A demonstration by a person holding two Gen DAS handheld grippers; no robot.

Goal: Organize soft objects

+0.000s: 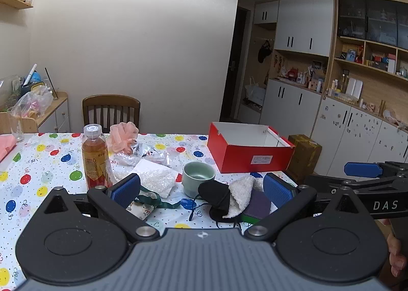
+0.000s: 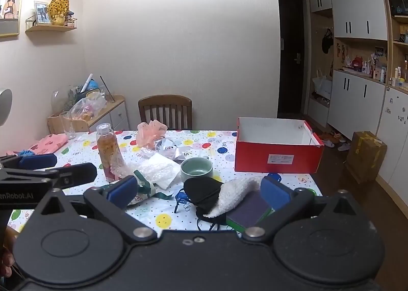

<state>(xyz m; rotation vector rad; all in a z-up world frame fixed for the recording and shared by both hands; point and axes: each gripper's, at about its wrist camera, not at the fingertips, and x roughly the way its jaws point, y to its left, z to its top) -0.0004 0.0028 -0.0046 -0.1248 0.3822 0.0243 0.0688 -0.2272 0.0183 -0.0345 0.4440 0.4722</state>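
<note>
A black face mask lies at the table's near edge beside a white fluffy cloth that rests on a purple sponge. A pink mesh puff sits farther back. A bubble-wrap sheet and a green ribbon lie at the left. An open red box stands at the right. My left gripper and right gripper are both open and empty, above the near edge.
A tea bottle and a green cup stand mid-table. A glass and pink cloth are at far left. A chair stands behind the table, a cardboard carton on the floor.
</note>
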